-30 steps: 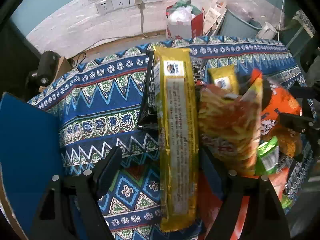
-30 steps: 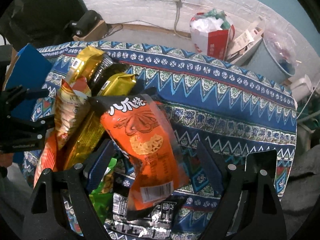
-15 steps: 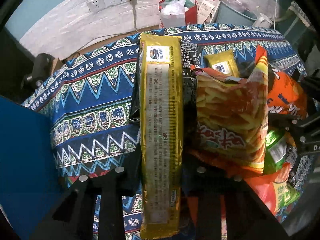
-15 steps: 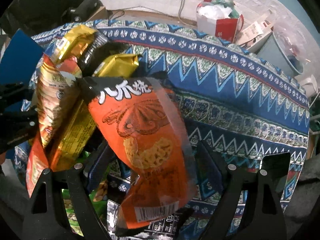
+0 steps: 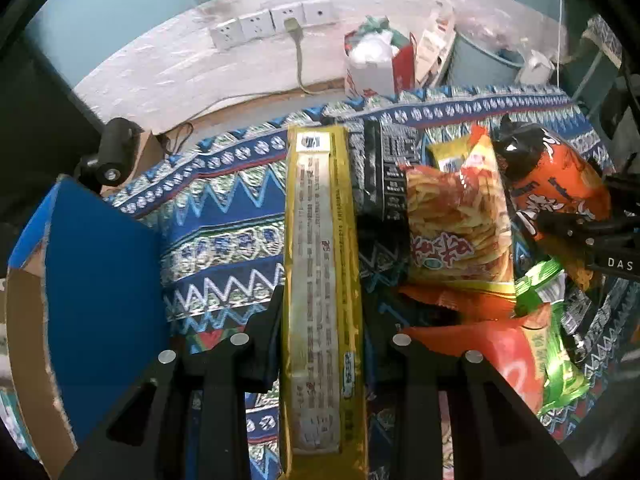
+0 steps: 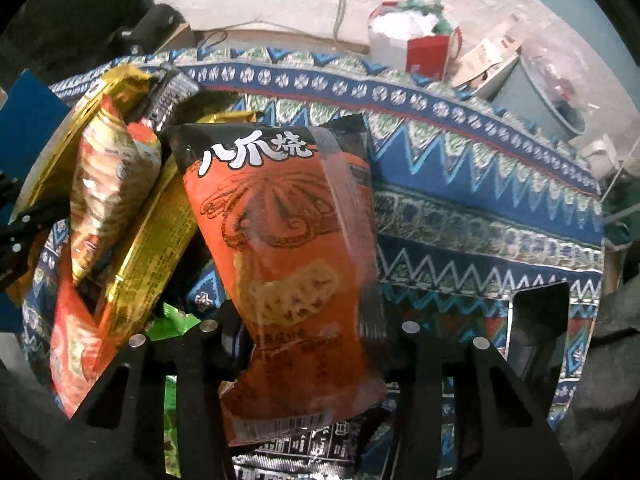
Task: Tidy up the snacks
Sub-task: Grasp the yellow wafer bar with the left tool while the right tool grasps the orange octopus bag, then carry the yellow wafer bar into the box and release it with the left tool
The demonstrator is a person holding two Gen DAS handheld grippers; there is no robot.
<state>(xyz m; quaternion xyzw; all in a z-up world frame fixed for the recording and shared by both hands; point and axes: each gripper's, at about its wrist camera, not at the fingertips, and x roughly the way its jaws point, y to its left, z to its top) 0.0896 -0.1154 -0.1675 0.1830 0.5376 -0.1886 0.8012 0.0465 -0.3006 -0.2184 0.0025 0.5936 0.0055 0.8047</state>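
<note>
Glossy foil packet (image 5: 322, 280), woven patterned cloth (image 5: 224, 216)

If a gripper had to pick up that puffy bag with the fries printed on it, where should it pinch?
Probably the fries bag's flat crimped bottom seam, coming from the near side. Its middle bulges with air and would slip or crush; the seam is thin and faces the left gripper.

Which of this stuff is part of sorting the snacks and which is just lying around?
Job: long gold packet in left gripper; orange octopus bag in right gripper; fries bag; green packet.
Lying about: wall sockets, red-and-white bag, bucket.
</note>
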